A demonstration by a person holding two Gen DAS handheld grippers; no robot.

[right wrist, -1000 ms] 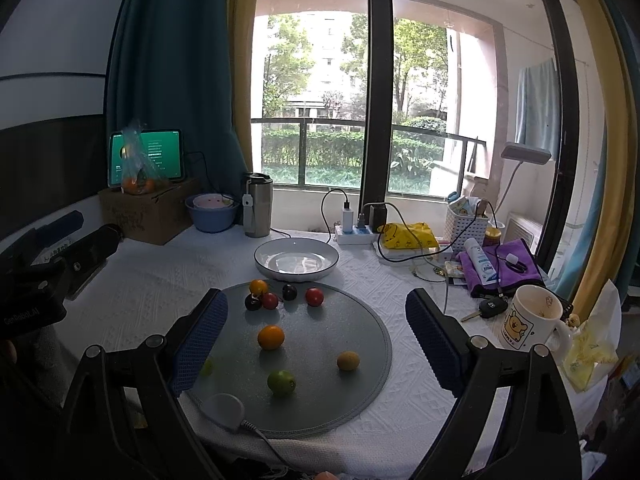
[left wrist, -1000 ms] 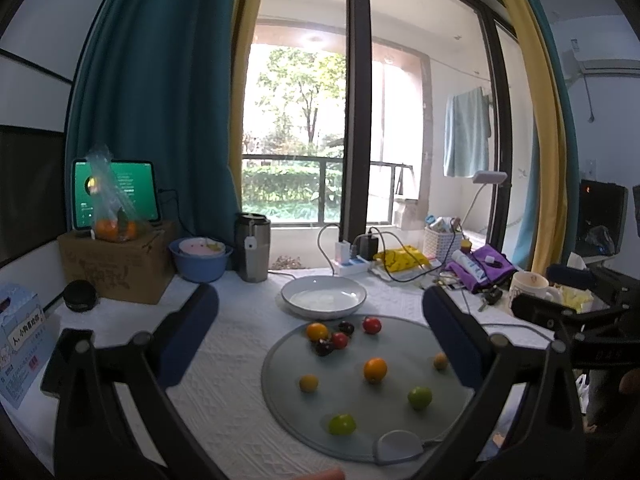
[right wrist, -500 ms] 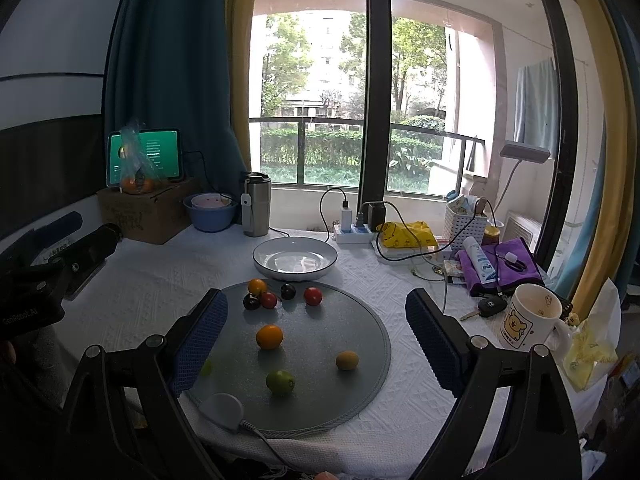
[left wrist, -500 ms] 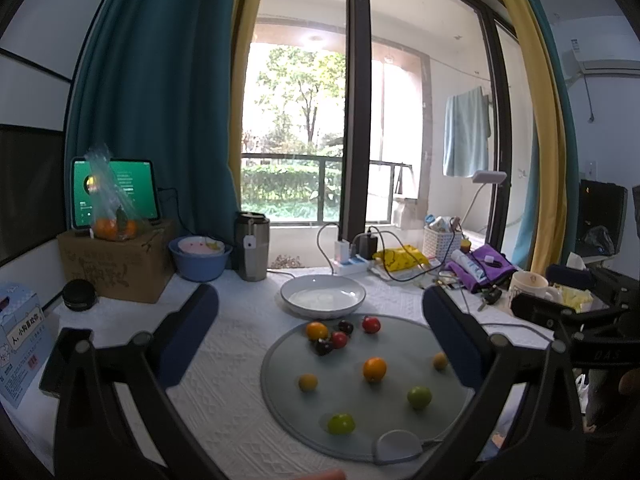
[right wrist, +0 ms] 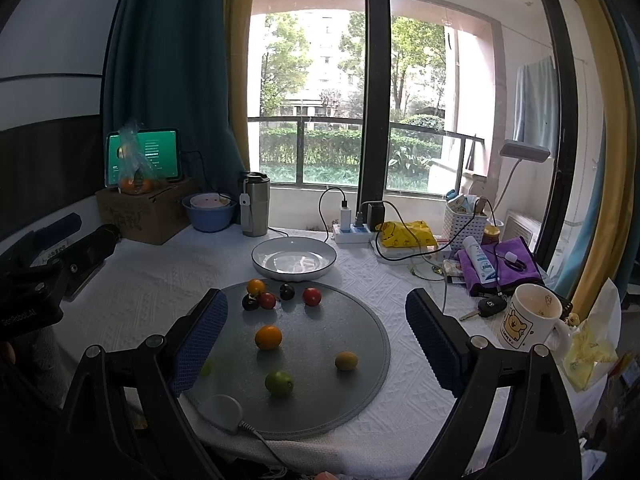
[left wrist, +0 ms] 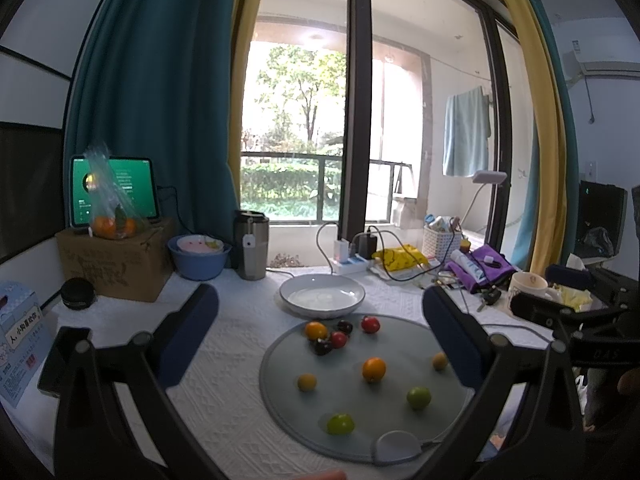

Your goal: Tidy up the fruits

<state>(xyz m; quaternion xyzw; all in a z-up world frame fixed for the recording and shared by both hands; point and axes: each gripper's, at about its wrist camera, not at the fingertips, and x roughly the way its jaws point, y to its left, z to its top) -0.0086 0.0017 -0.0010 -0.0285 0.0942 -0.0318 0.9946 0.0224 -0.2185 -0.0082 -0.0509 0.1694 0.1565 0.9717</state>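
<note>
Grey, round and flat, the mat (left wrist: 288, 400) carries the fruits loose in the left wrist view, with the empty white bowl (left wrist: 322, 295) just behind its far edge, likely their destination. The left gripper (left wrist: 320, 340) hangs above the mat, jaws wide, nothing held. From the right wrist, the right gripper (right wrist: 316, 340) is equally wide and empty; an orange (right wrist: 268, 337) sits mid-mat, and a green fruit at the mat's left edge is partly hidden.
</note>
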